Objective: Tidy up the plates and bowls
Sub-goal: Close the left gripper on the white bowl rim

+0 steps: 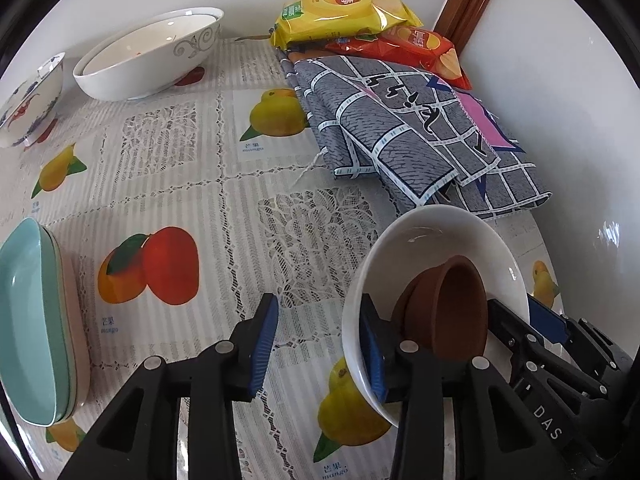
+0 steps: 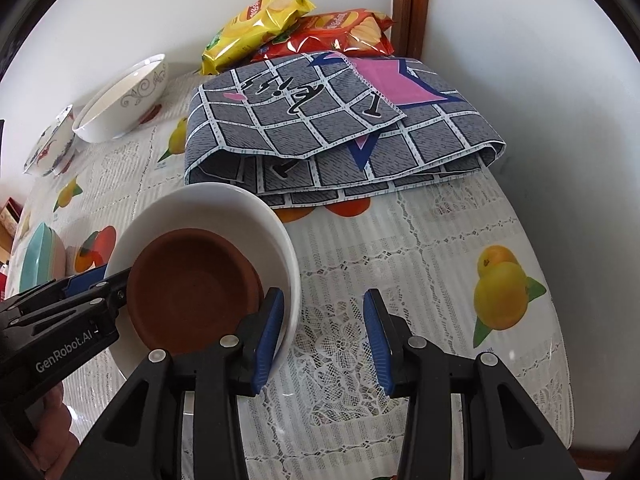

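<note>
A white bowl point(image 1: 432, 240) point(image 2: 224, 208) holds a small brown clay dish point(image 1: 452, 312) point(image 2: 192, 288) and sits tilted on the fruit-print tablecloth point(image 1: 192, 184). My left gripper point(image 1: 320, 344) is open, its right finger at the bowl's near rim, inside the bowl. My right gripper point(image 2: 324, 332) is open, its left finger against the bowl's rim from the other side. A large white bowl point(image 1: 152, 56) point(image 2: 124, 100) and a small painted bowl point(image 1: 28, 100) point(image 2: 50, 148) stand at the far left. Stacked teal and pink dishes point(image 1: 36, 320) point(image 2: 40, 256) lie at the left edge.
A folded grey checked cloth point(image 1: 412, 128) point(image 2: 332, 132) lies behind the white bowl. Yellow point(image 1: 344, 12) point(image 2: 256, 20) and red point(image 1: 416, 48) point(image 2: 340, 32) snack bags lie against the back wall. A white wall point(image 1: 560, 120) bounds the table's right side.
</note>
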A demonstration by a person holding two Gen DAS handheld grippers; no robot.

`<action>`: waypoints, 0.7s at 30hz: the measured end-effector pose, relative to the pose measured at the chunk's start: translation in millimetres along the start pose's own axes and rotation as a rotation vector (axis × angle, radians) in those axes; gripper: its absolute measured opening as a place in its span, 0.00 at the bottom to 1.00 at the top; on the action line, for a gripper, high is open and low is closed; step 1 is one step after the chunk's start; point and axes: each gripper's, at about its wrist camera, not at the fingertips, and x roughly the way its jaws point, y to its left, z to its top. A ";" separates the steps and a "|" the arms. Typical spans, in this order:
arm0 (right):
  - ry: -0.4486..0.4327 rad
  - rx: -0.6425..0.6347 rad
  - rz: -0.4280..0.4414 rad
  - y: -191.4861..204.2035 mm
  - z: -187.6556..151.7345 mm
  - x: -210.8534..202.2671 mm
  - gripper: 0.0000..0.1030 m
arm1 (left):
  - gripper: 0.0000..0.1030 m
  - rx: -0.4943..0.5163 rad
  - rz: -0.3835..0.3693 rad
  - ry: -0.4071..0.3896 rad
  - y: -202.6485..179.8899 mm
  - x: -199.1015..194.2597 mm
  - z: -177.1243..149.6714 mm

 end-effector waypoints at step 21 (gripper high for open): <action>-0.028 0.010 -0.003 -4.1 -2.1 6.2 0.51 | 0.41 -0.021 -0.013 0.011 3.0 8.8 -1.7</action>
